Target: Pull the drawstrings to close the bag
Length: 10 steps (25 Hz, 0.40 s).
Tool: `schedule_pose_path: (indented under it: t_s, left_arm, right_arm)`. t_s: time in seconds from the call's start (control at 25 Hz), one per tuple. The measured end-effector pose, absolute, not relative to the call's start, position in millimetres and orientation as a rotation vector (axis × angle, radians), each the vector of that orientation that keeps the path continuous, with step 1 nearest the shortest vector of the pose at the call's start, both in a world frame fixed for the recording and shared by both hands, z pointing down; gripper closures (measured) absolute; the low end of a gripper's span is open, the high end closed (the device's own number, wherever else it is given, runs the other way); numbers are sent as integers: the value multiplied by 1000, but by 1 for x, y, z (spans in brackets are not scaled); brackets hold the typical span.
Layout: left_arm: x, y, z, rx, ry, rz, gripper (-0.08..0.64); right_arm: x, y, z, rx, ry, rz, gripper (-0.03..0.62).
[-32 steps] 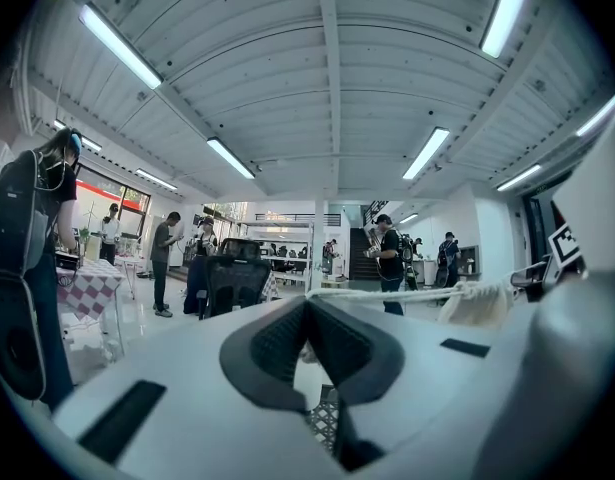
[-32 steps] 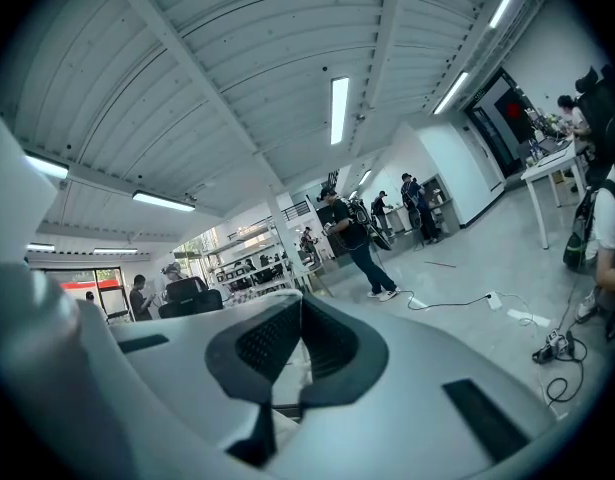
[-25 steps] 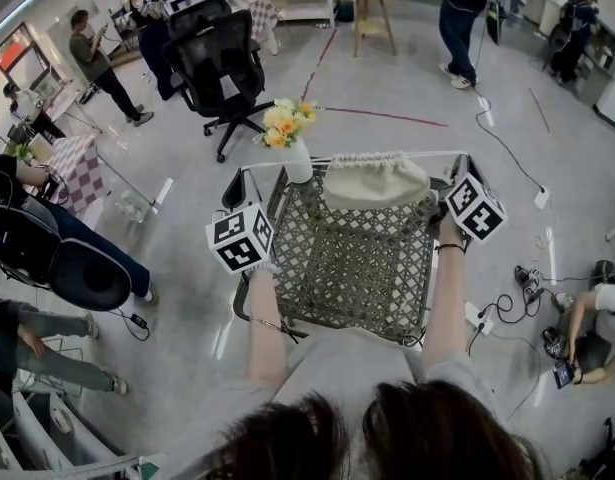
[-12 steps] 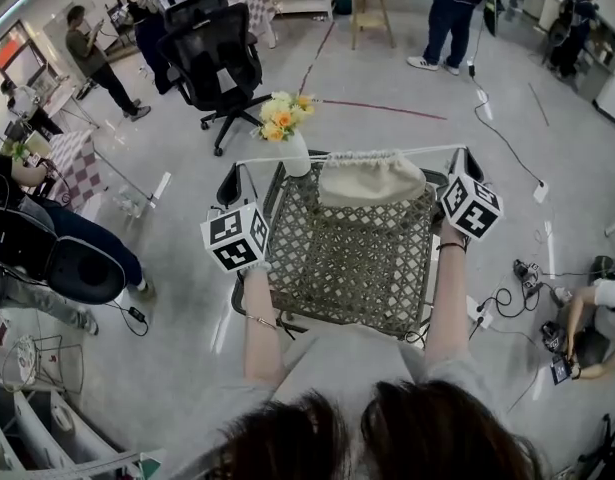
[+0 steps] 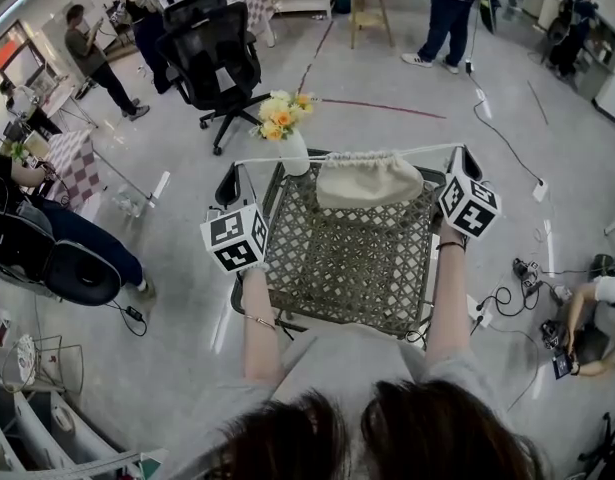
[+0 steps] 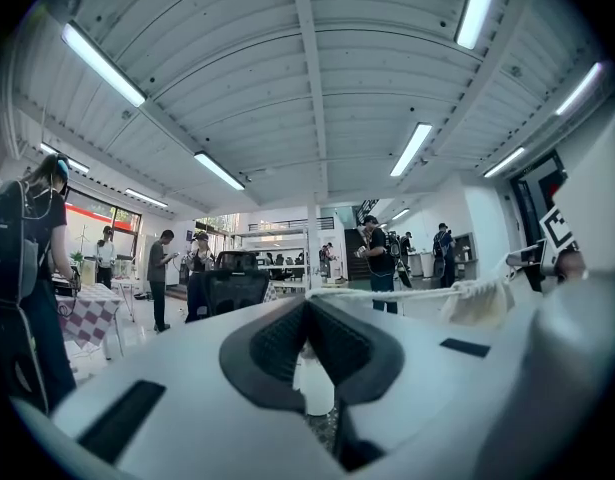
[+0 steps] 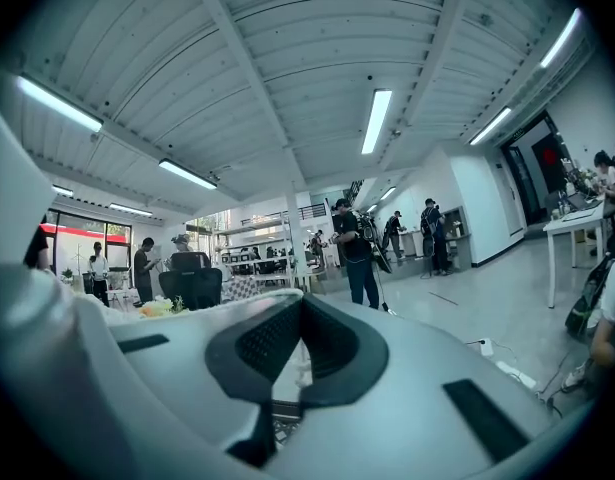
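From the head view, the person holds both arms out over a bench [image 5: 337,268] with a grey woven lattice top. The cream cloth bag [image 5: 369,182] lies at the bench's far edge, its gathered mouth turned away from the person. The white drawstring [image 5: 432,149] runs taut in a nearly straight line through that mouth and out to both sides. The left hand-held gripper [image 5: 230,178] is clamped on the cord's left end, beyond the bench's far left corner. The right hand-held gripper [image 5: 464,158] is clamped on its right end at the far right corner. Each carries a cube [image 5: 237,239] printed with black-and-white square markers, no letters among them. A white vase [image 5: 296,156] of yellow and orange flowers [image 5: 280,116] stands just left of the bag. A black office chair [image 5: 212,53] is on the floor well beyond. In the left gripper view, the two dark pads meet at their tips with no gap. The cord leaves them to the right, towards the bunched cloth of the bag and the other gripper's marker cube. A red sign [image 6: 553,182] over a dark doorway is too small to read. In the right gripper view, the pads are likewise pressed together, with a bit of white cord showing just below where they meet. The flowers sit low at the left.
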State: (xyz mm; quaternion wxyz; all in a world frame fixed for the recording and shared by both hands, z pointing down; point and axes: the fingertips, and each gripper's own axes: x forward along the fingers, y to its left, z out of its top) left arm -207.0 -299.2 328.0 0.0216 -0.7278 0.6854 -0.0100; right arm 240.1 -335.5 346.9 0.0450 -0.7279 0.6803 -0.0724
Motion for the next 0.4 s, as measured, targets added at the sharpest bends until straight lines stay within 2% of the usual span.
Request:
schedule_pose_path:
  t_s: [0.4]
  left_arm:
    - [-212, -302, 329, -2272, 2111, -54, 532]
  right_arm:
    - [233, -337, 345, -2233, 2090, -202, 569]
